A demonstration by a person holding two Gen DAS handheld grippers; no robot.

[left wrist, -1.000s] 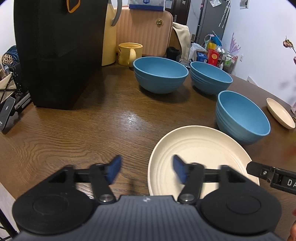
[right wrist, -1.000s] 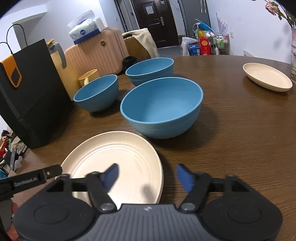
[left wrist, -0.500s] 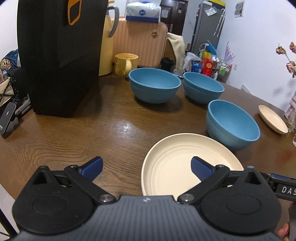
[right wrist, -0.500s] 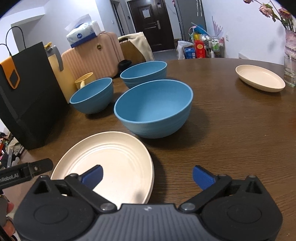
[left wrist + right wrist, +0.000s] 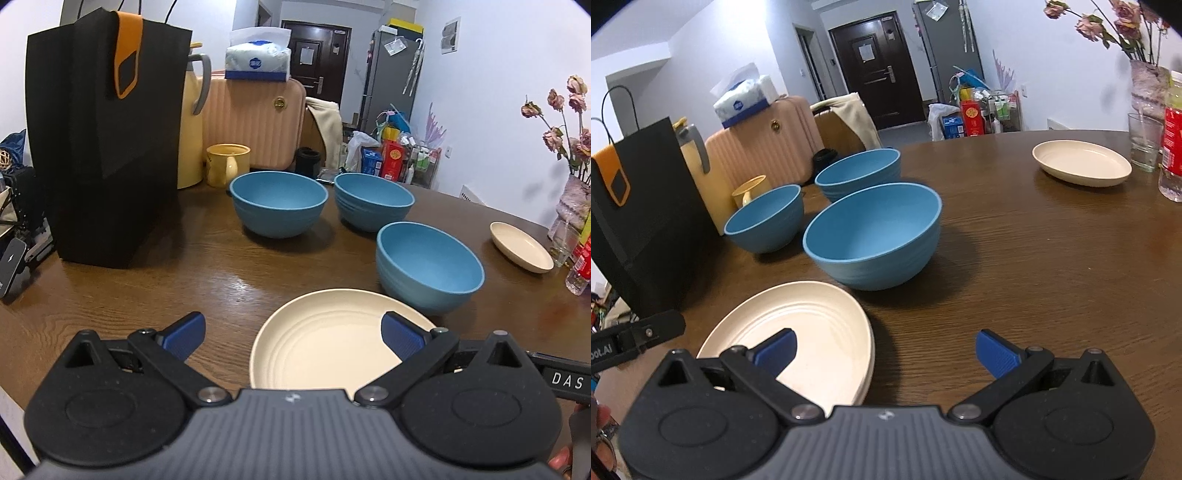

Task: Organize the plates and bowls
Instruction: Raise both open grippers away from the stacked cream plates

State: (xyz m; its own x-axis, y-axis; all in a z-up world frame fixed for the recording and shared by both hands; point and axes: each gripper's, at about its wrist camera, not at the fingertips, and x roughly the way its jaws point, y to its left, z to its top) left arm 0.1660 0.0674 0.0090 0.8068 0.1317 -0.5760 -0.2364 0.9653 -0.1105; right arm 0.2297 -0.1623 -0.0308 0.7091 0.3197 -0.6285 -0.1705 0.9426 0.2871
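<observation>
Presently both tongs, left (image 5: 291, 334) and right (image 5: 884, 350), have just spread wide, empty, above the round cream ribbed plate (image 5: 325, 347) on the brown wooden surface (image 5: 1052, 258); nearest blue bowl (image 5: 875, 240) sits just beyond its rim.

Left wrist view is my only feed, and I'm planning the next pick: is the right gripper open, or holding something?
Observer: Open. The right gripper holds nothing, and its jaws have just been opening wide.
Operator: What lies under it?
Observer: One pad hangs over the near plate; the other pad hangs over bare table.
</observation>
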